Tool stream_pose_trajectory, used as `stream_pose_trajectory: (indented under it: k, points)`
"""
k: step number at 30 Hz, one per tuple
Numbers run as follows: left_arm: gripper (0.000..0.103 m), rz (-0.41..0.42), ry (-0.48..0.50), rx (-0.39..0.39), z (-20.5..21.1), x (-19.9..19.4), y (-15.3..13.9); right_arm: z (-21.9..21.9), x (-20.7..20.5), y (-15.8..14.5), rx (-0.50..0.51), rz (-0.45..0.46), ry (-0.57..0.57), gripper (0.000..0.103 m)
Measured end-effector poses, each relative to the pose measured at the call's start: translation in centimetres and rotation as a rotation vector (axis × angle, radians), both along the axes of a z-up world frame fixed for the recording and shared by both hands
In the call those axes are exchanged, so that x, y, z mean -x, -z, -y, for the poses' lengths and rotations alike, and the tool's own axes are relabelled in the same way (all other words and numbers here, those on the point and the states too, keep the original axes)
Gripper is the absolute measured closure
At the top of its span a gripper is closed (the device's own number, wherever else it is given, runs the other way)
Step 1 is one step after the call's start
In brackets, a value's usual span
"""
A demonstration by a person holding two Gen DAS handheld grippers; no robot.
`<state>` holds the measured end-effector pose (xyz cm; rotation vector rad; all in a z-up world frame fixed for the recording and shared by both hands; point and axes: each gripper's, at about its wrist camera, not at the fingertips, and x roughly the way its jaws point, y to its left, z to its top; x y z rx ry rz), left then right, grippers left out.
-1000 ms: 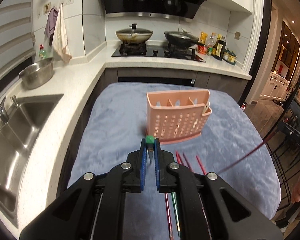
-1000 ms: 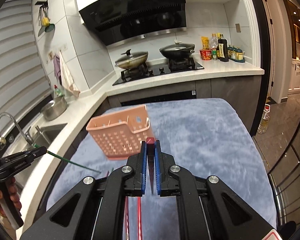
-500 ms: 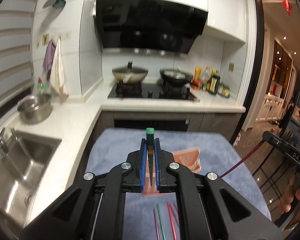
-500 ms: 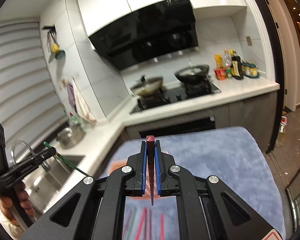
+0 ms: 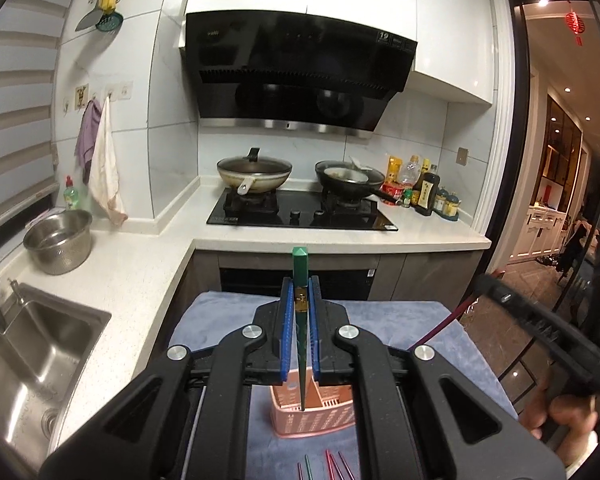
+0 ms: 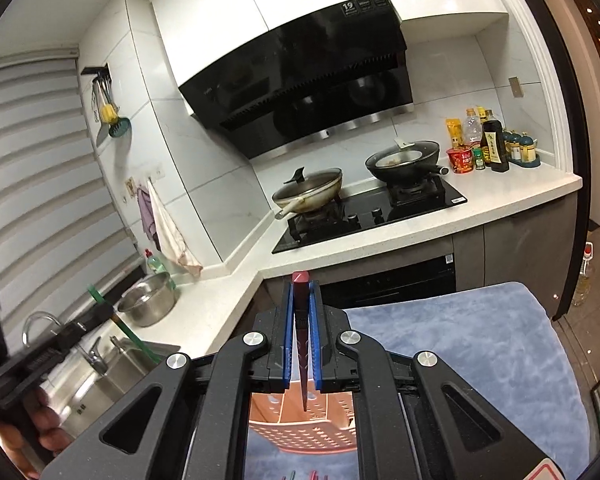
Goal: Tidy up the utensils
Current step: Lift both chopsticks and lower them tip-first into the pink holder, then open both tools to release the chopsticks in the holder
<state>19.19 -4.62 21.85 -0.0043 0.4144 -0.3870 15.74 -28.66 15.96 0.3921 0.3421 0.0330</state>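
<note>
My left gripper [image 5: 300,284] is shut on a green chopstick [image 5: 300,268], held upright with its thin tip pointing down over the pink slotted utensil basket [image 5: 312,424]. My right gripper [image 6: 301,286] is shut on a dark red chopstick [image 6: 301,280], also upright, its tip over the same basket [image 6: 304,432]. The basket stands on the blue-grey cloth [image 6: 460,340]. Several red and green chopsticks [image 5: 328,468] lie on the cloth in front of the basket. Each gripper also shows at the edge of the other's view.
A steel sink [image 5: 32,356] and steel bowl [image 5: 58,236] are on the white counter to the left. The stove with two pans [image 5: 300,184] and bottles [image 5: 424,192] is behind the table. A doorway opens to the right.
Both grippers have risen and tilted up, turning their chopsticks upright. The basket has dropped from mid-view to directly below the fingers, under the chopstick tips.
</note>
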Motion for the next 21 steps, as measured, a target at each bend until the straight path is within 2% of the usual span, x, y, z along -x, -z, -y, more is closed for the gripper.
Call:
stream_pose_trajectory:
  k: [3,11,13,14,15,16,17,18,19,21]
  points:
    - [0.096,0.004,-0.003,-0.008,0.6,-0.6,0.2,-0.2,-1.3,1.1,-0.003,-0.025,-0.004,0.096]
    - [0.096,-0.081,-0.022,-0.022,0.9,-2.6,3.4,-0.2,-3.1,4.9,-0.001,-0.118,0.004,0.095]
    - [0.096,-0.102,-0.026,-0.019,0.8,-2.9,3.9,-0.1,-3.1,5.2,-0.001,-0.122,0.016,0.091]
    - [0.094,-0.105,-0.030,-0.017,0.7,-2.9,4.1,-0.1,-2.8,5.2,0.002,-0.116,0.033,0.083]
    - [0.091,-0.104,-0.036,-0.018,0.6,-2.9,4.2,0.0,-2.5,5.0,0.006,-0.108,0.042,0.075]
    - [0.078,-0.102,-0.045,-0.024,0.6,-2.7,4.3,0.0,-2.1,4.8,0.011,-0.097,0.050,0.073]
    - [0.059,-0.097,-0.057,-0.027,0.5,-2.6,4.3,0.0,-1.9,4.5,0.015,-0.091,0.057,0.071]
    - [0.051,-0.086,-0.077,-0.027,0.4,-2.3,4.3,0.0,-1.7,4.4,0.019,-0.087,0.060,0.071]
    - [0.044,-0.077,-0.094,-0.027,0.2,-1.9,4.2,0.0,-1.5,4.2,0.021,-0.085,0.061,0.070]
    - [0.043,-0.076,-0.100,-0.028,0.0,-1.5,4.2,0.0,-0.6,3.9,0.018,-0.085,0.062,0.065]
